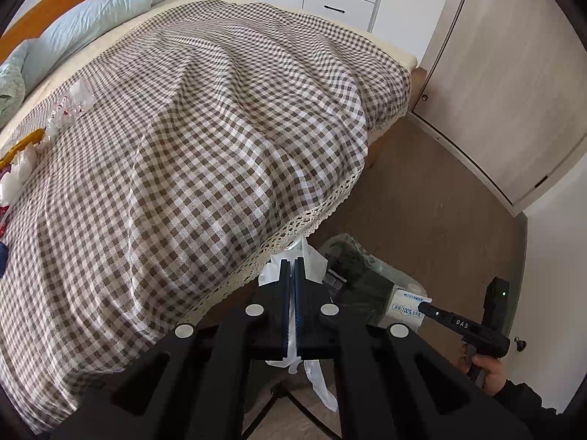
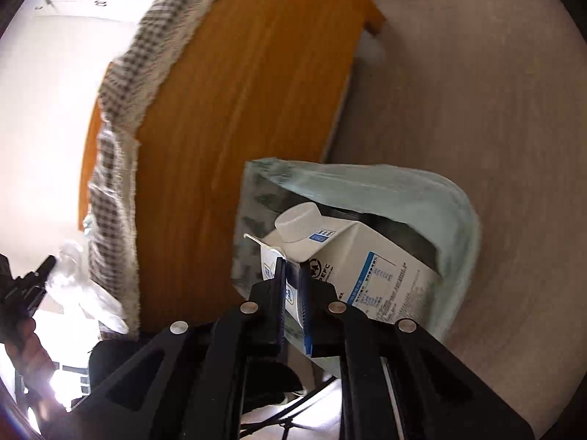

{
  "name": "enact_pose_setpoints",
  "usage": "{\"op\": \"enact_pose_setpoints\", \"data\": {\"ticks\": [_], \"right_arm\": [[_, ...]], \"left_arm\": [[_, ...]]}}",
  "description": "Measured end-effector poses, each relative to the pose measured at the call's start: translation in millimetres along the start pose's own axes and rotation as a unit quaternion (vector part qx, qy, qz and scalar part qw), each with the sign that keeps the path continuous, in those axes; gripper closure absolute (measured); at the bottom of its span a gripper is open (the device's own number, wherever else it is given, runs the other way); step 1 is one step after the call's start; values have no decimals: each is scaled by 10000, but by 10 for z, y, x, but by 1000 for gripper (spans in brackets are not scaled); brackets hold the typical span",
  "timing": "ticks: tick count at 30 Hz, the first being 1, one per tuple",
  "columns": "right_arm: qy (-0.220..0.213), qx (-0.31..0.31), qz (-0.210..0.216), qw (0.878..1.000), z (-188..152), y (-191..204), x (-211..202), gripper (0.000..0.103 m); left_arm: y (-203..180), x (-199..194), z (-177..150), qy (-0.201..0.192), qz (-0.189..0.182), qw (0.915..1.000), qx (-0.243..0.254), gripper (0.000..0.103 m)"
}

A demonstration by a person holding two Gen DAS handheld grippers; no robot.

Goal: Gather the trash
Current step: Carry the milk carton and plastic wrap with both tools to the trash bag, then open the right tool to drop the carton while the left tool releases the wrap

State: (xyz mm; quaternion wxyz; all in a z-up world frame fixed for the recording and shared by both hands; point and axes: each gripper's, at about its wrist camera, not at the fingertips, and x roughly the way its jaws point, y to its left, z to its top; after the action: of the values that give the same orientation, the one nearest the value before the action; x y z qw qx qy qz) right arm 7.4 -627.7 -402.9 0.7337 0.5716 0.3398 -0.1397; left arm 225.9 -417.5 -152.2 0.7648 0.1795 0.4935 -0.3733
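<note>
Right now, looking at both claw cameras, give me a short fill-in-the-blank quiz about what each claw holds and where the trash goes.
1. The left claw is shut on a white plastic ____.
2. The right claw grips a milk ____ by its top fin.
3. The carton hangs over an open trash ____ on the floor.
4. The bed's cover has a ____ pattern.

Missing words: bag; carton; bag; checked

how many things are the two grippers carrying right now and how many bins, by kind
Thin white plastic bags: 1, the thin white plastic bag pinched in the left gripper
White cardboard milk cartons: 1, the white cardboard milk carton clamped in the right gripper
Bins: 1, the bin lined with a pale green bag
Total: 3
</note>
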Motion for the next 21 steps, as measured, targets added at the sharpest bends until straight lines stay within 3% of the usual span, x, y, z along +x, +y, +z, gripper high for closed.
{"op": "enact_pose_setpoints", "data": {"ticks": [2, 5, 7, 10, 15, 18, 21], "right_arm": [[81, -81, -290, 9995, -89, -76, 23, 94], [72, -248, -276, 9993, -184, -103, 42, 94], [167, -575, -512, 9969, -239, 23, 77, 94], [353, -1208, -945, 9875, -352, 250, 97, 93], [429, -1926, -1249, 9724, -584, 217, 101, 93], [335, -2086, -1918, 9584, -662, 241, 79, 88], [390, -2033, -2071, 9562, -664, 174, 25, 88]], "left_arm": [[-80, 67, -17, 73, -46, 9999, 116, 103], [-211, 167, -33, 176, -78, 9993, 314, 103], [-288, 241, -28, 266, -77, 9989, 381, 103], [-393, 298, -19, 311, -120, 9983, 479, 103], [-532, 469, 8, 474, -209, 9970, 567, 103], [-648, 657, 22, 674, -360, 9949, 661, 103], [-803, 912, 32, 863, -354, 9921, 839, 103]]}}
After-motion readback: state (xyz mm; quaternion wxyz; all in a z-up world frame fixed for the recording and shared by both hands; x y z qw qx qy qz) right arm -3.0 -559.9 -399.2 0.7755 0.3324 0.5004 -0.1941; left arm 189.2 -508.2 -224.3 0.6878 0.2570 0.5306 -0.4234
